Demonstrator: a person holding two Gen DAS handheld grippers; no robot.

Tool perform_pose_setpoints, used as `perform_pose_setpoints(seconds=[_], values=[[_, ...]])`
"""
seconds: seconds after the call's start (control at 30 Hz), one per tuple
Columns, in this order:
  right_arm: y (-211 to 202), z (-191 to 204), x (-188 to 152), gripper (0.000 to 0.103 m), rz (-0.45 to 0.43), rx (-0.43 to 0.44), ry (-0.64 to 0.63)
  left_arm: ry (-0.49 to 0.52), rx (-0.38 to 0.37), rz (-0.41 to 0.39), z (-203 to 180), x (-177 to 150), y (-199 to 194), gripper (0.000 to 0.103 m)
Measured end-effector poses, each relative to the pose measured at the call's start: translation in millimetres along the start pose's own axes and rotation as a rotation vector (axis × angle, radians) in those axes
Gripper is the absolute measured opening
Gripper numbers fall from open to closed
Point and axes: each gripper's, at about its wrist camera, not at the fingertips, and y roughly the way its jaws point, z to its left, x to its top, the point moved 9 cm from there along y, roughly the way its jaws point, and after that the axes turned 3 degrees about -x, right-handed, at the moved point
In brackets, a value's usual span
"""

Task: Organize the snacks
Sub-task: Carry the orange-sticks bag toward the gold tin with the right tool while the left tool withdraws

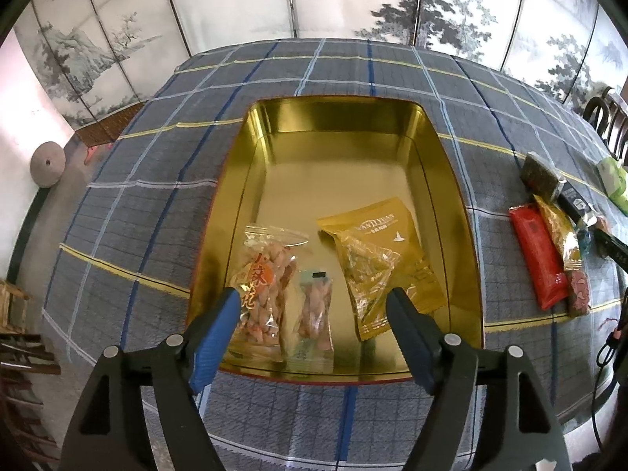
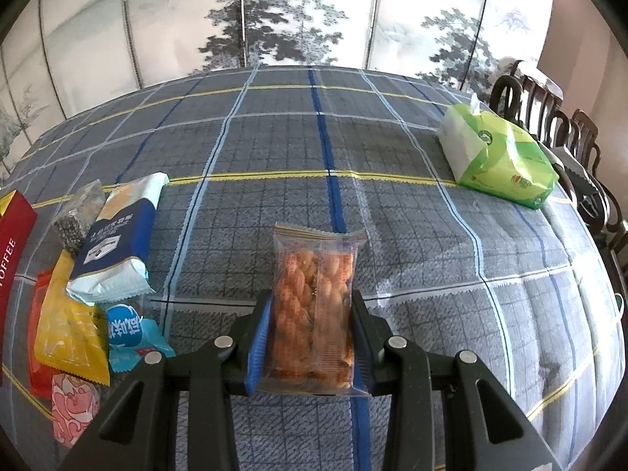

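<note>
A gold tin box (image 1: 447,165) sits open on the plaid tablecloth. Inside it lie a clear bag of orange twists (image 1: 263,286), a small clear pack (image 1: 316,314) and a yellow pouch (image 1: 384,259). My left gripper (image 1: 316,298) hangs open over the tin's near end, the small pack lying loose below between its fingers. In the right wrist view my right gripper (image 2: 312,314) is shut on a clear packet of orange twists (image 2: 314,294), held above the cloth.
Loose snacks lie to the left of my right gripper: a white-and-blue packet (image 2: 117,243), a yellow pouch (image 2: 68,333), a light-blue pack (image 2: 129,333), a red wrapper (image 1: 539,255). A green tissue pack (image 2: 498,161) sits far right near wooden chairs (image 2: 549,117). A painted screen stands behind.
</note>
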Motion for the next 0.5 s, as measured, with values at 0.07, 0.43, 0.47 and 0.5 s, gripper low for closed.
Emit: perform_pose_setpoints(seconds=[0.07, 0.43, 0.47, 0.5], values=[[-4, -2, 0, 0.037, -0.006, -0.002, 0.013, -0.002, 0.000, -0.009, 1, 0, -2, 0.077], [-50, 24, 18, 0.037, -0.066, 0.044, 0.019, -0.035, 0.008, -0.055, 14, 2, -15, 0.086], [-55, 31, 20, 0.037, -0.073, 0.057, 0.015, -0.043, 0.012, -0.059, 17, 2, -17, 0.087], [-61, 41, 22, 0.037, -0.079, 0.074, 0.002, -0.049, 0.014, -0.063, 18, 3, -18, 0.087]])
